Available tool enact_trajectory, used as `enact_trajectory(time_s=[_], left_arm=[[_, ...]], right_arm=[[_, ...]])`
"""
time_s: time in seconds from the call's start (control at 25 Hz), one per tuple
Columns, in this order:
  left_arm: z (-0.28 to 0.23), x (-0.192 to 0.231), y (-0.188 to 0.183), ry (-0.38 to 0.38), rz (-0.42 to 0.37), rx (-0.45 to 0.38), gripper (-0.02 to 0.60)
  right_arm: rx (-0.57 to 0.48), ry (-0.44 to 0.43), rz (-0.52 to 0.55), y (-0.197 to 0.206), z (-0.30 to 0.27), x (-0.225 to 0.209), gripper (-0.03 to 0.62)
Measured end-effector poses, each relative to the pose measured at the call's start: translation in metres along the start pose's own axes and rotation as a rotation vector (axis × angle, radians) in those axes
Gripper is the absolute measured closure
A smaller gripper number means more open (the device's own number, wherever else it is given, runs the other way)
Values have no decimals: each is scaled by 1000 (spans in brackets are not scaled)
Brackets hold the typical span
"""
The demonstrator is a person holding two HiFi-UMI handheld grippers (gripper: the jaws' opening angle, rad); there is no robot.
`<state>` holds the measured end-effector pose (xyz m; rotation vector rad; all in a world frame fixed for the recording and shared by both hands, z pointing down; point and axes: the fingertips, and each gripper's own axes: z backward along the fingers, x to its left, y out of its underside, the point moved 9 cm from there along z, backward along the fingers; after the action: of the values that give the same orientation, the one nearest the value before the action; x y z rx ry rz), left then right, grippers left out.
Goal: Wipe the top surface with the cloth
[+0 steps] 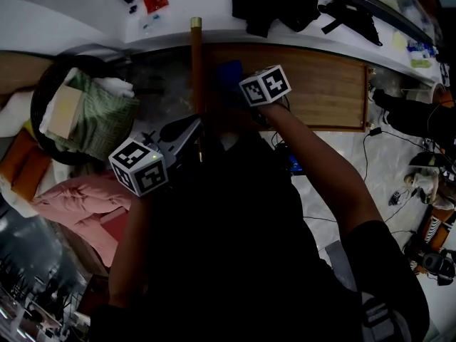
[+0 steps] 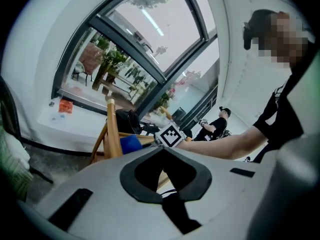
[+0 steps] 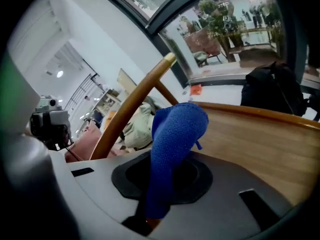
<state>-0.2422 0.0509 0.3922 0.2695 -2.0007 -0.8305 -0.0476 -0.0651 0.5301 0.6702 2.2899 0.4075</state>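
Note:
A blue cloth [image 3: 175, 131] hangs bunched from my right gripper [image 3: 172, 156], whose jaws are shut on it. The cloth [image 1: 228, 73] sits at the left end of the wooden table top [image 1: 320, 84], with the right gripper [image 1: 246, 84] just over that end. In the right gripper view the wooden top [image 3: 255, 139] stretches away to the right behind the cloth. My left gripper [image 1: 178, 130] is held lower and to the left, off the table, its jaws closed together with nothing between them [image 2: 162, 149]. It looks toward the cloth [image 2: 130, 144] and the right gripper's marker cube [image 2: 170, 135].
A wooden pole [image 1: 196, 70] stands upright at the table's left end. A dark basket [image 1: 50, 84] of laundry is at the left, a pink cloth [image 1: 78, 205] below it. A black bag [image 1: 274, 2] lies on the white ledge [image 1: 185, 13]. Cables [image 1: 370, 134] trail on the floor at right.

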Motion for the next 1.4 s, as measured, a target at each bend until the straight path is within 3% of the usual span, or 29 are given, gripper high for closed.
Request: enact_trajectory(time_s=[0.24,0.56,0.72,1.4], left_arm=[[23,18,7,13,14,22,571],[17,22,11,48,40,18,571],[2,14,8,61,26,19,571],[-84,-61,13,56,-8,45,571]], right_arm=[[107,34,-19,15,-61,12,530],[35,93,9,28,-60,7,530],[46,120,45,31,-56,2,530],[53,161,-30,89,68,-107,530]])
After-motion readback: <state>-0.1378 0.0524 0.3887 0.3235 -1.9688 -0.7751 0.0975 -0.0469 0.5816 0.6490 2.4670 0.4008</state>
